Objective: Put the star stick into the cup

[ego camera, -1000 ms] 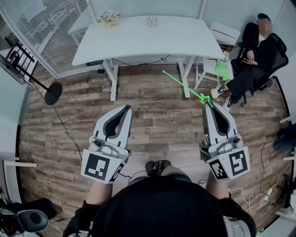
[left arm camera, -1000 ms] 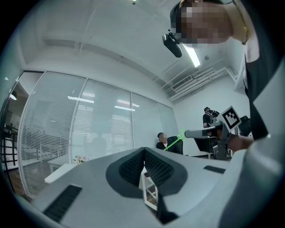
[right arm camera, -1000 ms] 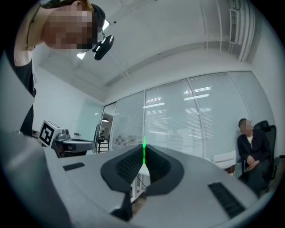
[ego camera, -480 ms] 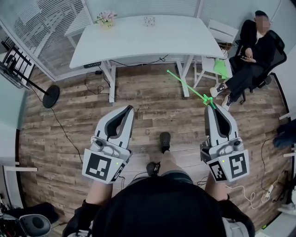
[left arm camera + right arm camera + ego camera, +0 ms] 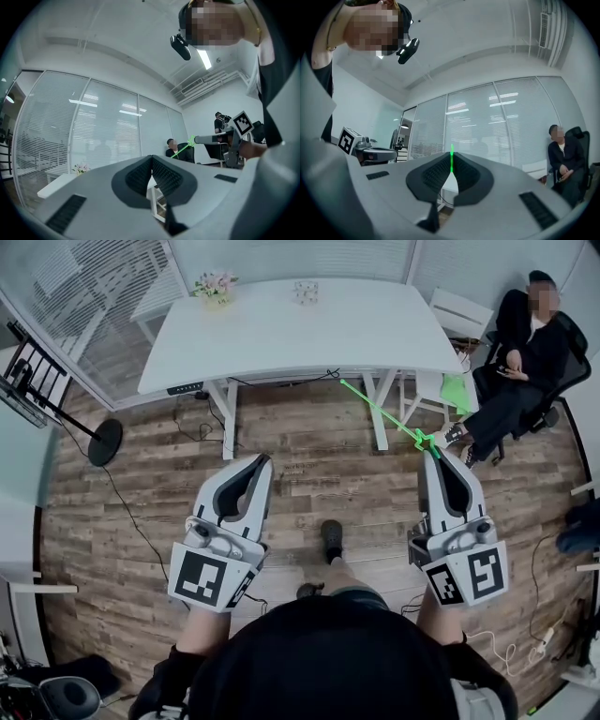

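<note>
A thin green star stick (image 5: 384, 413) juts forward and left from my right gripper (image 5: 433, 454), which is shut on its star end. In the right gripper view the stick (image 5: 451, 157) shows as a green sliver pinched between the closed pads. My left gripper (image 5: 258, 462) hangs level with it on the left, shut with nothing in it (image 5: 152, 159). From the left gripper view, the right gripper (image 5: 197, 139) and the stick (image 5: 185, 148) appear off to the right. A small cup (image 5: 306, 292) stands on the far side of the white table (image 5: 309, 334), well ahead of both grippers.
A pot of flowers (image 5: 216, 284) sits at the table's far left. A person sits in a black chair (image 5: 520, 362) at the right, beside a white chair (image 5: 452, 310). A stand with a round black base (image 5: 105, 440) is at the left. Cables lie on the wooden floor.
The view has shifted forward, so the table sits a little lower and nearer. A foot has stepped ahead between the grippers. Both grippers keep their pose and the stick stays held.
</note>
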### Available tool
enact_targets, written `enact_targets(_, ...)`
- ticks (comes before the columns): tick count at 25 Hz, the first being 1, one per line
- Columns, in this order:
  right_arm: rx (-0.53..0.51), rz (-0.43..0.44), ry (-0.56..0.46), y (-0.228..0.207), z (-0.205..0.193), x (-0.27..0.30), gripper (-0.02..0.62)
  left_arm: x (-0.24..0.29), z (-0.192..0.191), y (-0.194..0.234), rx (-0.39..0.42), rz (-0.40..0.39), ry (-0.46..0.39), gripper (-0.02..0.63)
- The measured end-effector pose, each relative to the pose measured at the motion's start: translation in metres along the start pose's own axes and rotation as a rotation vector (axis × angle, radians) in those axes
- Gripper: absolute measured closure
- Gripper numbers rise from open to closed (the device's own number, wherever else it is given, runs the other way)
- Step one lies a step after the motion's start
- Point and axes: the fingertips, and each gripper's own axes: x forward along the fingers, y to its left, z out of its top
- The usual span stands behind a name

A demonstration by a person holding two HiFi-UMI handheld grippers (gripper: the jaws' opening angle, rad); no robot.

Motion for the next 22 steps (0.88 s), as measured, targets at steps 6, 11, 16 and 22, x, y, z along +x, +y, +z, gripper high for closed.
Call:
enact_targets(6,0.009,0.006,-0.007,-0.024,-0.009,0.039,0.577,0.039,-0.007,0.018,0.003,0.003,-0.004,0.592)
enact_targets(11,0.018,0.014,-0.01,-0.046,-0.012,0.07,0.577,0.07,-0.009,0.035,0.004,0.017,-0.002,0.592)
enact_targets(16,0.03,0.025,-0.002,-0.069,-0.016,0.103,0.577,0.104,-0.014,0.05,-0.005,0.031,0.007,0.592)
enact_targets(22,0.036,0.052,-0.001,-0.096,-0.02,0.14,0.577,0.141,-0.015,0.066,0.002,0.058,0.009,0.592)
